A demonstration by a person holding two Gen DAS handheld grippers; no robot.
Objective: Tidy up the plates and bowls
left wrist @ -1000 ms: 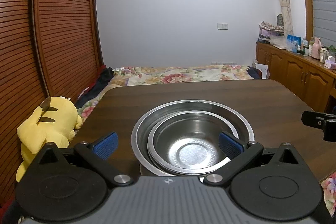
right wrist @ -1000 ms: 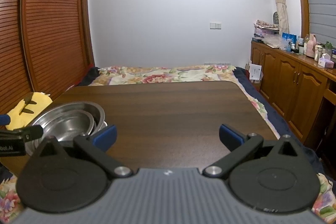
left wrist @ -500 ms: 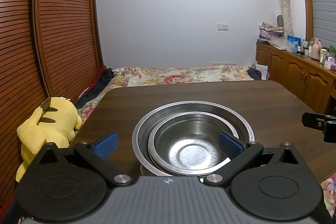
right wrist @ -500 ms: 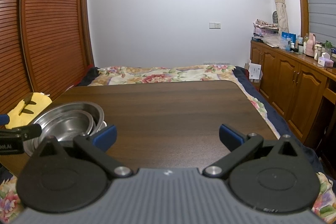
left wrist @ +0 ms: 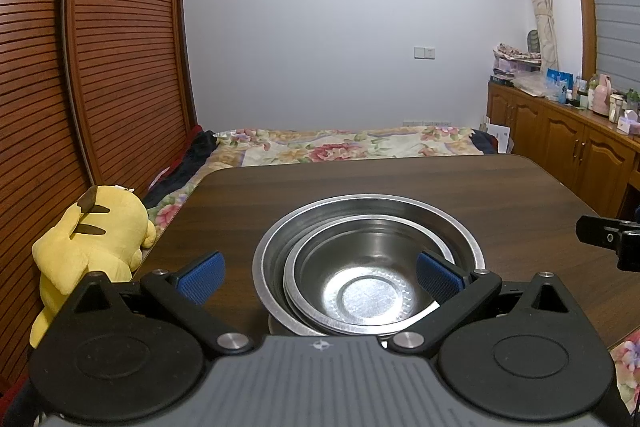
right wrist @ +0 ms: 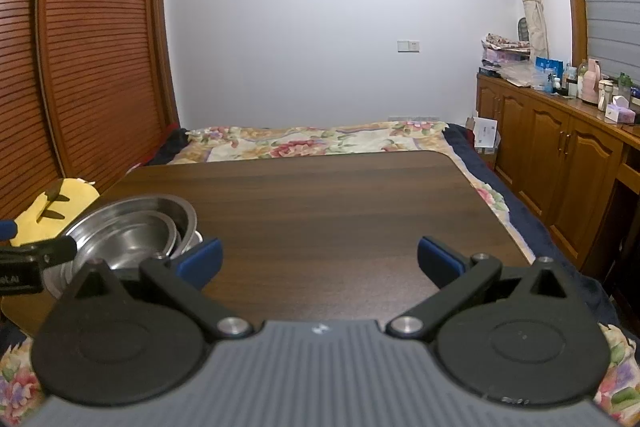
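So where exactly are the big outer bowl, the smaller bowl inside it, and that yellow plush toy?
big outer bowl (left wrist: 460,223): left wrist view, far right of its rim.
smaller bowl (left wrist: 370,293): left wrist view, its flat bottom.
yellow plush toy (left wrist: 96,239): left wrist view, its body.

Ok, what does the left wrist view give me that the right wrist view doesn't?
Only the left wrist view looks straight down into the nested steel bowls, showing the inner bowl's flat bottom and the left gripper open around the stack. Only the right wrist view shows the right gripper open over bare table and the table's right edge, with bedding beyond. Both share the bowls, the yellow plush toy, the wooden cabinets and the floral bedding.
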